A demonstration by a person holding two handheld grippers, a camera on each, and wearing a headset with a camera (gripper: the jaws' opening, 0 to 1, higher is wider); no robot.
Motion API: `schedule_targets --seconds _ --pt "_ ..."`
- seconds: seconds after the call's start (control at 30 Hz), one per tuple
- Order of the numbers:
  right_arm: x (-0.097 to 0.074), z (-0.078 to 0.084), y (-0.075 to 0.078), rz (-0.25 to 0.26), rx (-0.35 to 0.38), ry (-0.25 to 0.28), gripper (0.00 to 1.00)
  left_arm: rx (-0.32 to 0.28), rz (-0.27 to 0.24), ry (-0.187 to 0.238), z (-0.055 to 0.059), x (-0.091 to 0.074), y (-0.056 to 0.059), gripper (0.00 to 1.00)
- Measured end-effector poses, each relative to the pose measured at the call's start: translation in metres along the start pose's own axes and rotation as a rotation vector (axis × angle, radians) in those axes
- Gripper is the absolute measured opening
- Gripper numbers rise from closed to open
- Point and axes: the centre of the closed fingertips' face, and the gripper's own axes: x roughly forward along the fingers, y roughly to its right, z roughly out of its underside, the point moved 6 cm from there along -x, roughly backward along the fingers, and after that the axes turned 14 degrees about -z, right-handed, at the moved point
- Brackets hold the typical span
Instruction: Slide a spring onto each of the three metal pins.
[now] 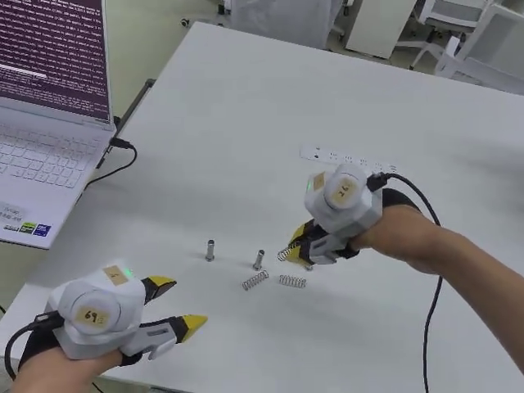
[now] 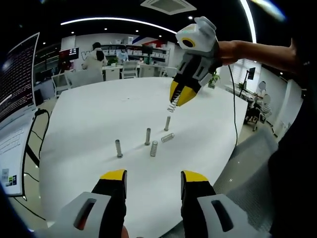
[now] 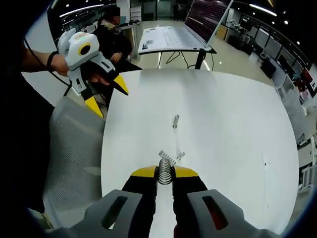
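Bright, even overhead light, soft shadows; fisheye edges perhaps slightly blurred.

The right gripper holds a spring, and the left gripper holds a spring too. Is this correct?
Not quite. The right gripper does hold a spring, but the left gripper is open and holds nothing. The left gripper view shows its jaws apart, with bare table between them.

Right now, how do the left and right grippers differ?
The right gripper is shut on a spring; the left gripper is open and empty. The right gripper points down just above a pin; the left gripper sits back near the edge of the table. Both have white bodies and yellow-tipped jaws.
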Motion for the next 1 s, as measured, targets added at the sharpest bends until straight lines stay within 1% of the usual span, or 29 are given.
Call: schedule_targets --seconds 0.07,0.2,0.33,0.5,0.73,0.87,1.0 --pt "0.005 -0.006 0.004 -0.007 -0.004 0.004 0.09 -0.004 -0.004 0.0 0.0 0.0 -0.001 0.38" --pt "0.016 -0.014 0.011 -0.017 -0.015 -0.009 0.09 -0.01 -0.012 0.003 -0.001 -0.001 -0.004 0.38" --pt "0.024 -0.022 0.018 -0.026 -0.021 -0.009 0.09 -0.019 -0.017 0.008 -0.004 0.0 -0.005 0.4" --pt "0.039 -0.029 0.033 -0.024 -0.032 -0.018 0.09 -0.032 -0.023 0.018 -0.008 0.002 -0.007 0.44" --pt "0.061 -0.039 0.047 -0.045 -0.029 -0.024 0.09 -0.046 -0.038 0.038 -0.018 0.001 -0.01 0.48" --pt "0.07 -0.045 0.052 -0.033 -0.036 -0.035 0.09 -0.055 -0.043 0.048 -0.023 0.0 -0.012 0.48" --pt "0.077 -0.049 0.056 -0.048 -0.035 -0.035 0.09 -0.05 -0.048 0.051 -0.027 -0.002 -0.014 0.48"
